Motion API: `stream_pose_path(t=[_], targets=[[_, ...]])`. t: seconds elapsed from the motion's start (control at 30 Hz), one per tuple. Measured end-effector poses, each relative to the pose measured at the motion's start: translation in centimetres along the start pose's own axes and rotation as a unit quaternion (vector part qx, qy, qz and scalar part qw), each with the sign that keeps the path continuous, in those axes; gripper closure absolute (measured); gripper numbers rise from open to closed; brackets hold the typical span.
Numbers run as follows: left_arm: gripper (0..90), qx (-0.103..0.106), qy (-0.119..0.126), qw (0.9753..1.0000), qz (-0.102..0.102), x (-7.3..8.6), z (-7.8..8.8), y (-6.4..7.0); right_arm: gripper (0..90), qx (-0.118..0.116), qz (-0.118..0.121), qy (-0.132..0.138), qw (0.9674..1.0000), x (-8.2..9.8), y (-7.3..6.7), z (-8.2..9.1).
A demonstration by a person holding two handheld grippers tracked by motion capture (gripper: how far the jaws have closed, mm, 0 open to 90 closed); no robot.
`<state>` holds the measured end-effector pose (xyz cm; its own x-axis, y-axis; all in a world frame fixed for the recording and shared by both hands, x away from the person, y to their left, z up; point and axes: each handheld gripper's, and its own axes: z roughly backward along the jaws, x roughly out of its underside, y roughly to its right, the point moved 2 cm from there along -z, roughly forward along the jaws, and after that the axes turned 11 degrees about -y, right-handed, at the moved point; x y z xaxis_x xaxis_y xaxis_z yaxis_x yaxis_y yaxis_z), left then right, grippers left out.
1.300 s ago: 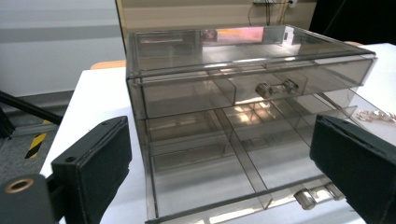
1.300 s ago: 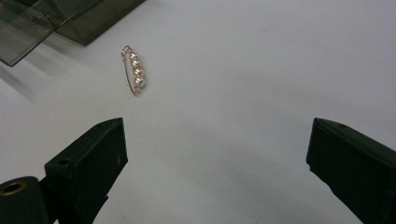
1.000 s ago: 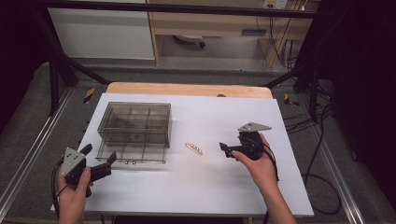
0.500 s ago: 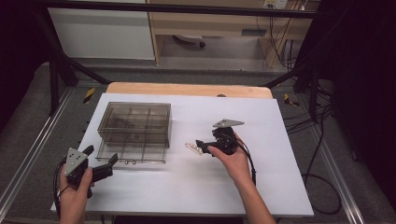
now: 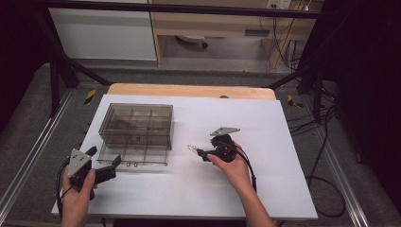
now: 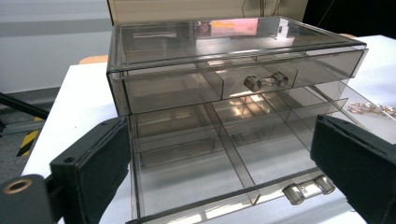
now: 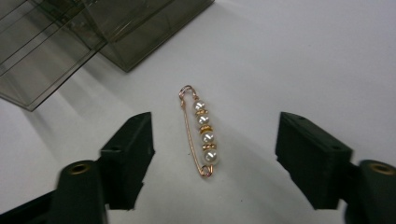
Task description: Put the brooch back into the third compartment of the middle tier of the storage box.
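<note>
A gold safety-pin brooch with several pearls [image 7: 201, 133] lies flat on the white table [image 5: 265, 189], just right of a smoky clear drawer box [image 5: 137, 124]. My right gripper [image 7: 212, 149] hovers low over the pin [image 5: 192, 147]. Its jaws stand either side of the pin without touching it, and they have just been closing. The box's lower drawer [image 6: 201, 177] is pulled out toward me and its divided compartments look bare. My left gripper [image 6: 224, 168] is open in front of that drawer, at the table's front left [image 5: 105, 157].
The upper drawer [image 6: 224, 84] with its clear knob is pushed in. A wooden board edge [image 5: 189, 90] runs along the back of the table. Cables [image 5: 326, 142] hang off the right side, and metal rails flank the table.
The right hand has moved left and down to the pin, and its jaws have narrowed around it. The left hand and the drawer box have stayed put.
</note>
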<state>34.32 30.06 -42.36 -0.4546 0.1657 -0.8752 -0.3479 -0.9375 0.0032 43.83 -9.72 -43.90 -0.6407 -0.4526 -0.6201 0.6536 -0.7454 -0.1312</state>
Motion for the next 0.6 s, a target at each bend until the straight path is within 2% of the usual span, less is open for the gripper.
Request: stream_pose_path(t=[0.07,0.13,0.37,0.6], targets=[[4.8,0.000,0.003,1.0000,-0.006,-0.1,0.1,0.2,36.7,-0.003,0.006,-0.006,1.0000,0.1,-0.2,-0.1],[4.8,0.001,0.001,1.0000,-0.001,0.0,0.0,0.1,38.9,-0.002,0.011,-0.005,0.9999,0.1,-0.3,-0.1],[4.9,0.000,-0.005,0.9999,0.012,0.2,0.1,-0.3,44.1,0.009,0.005,-0.009,0.9999,0.2,-0.1,-0.5],[5.0,-0.004,-0.008,0.9999,0.009,0.2,0.0,-0.3,46.9,0.011,0.006,-0.014,0.9998,0.2,-0.2,-1.1]])
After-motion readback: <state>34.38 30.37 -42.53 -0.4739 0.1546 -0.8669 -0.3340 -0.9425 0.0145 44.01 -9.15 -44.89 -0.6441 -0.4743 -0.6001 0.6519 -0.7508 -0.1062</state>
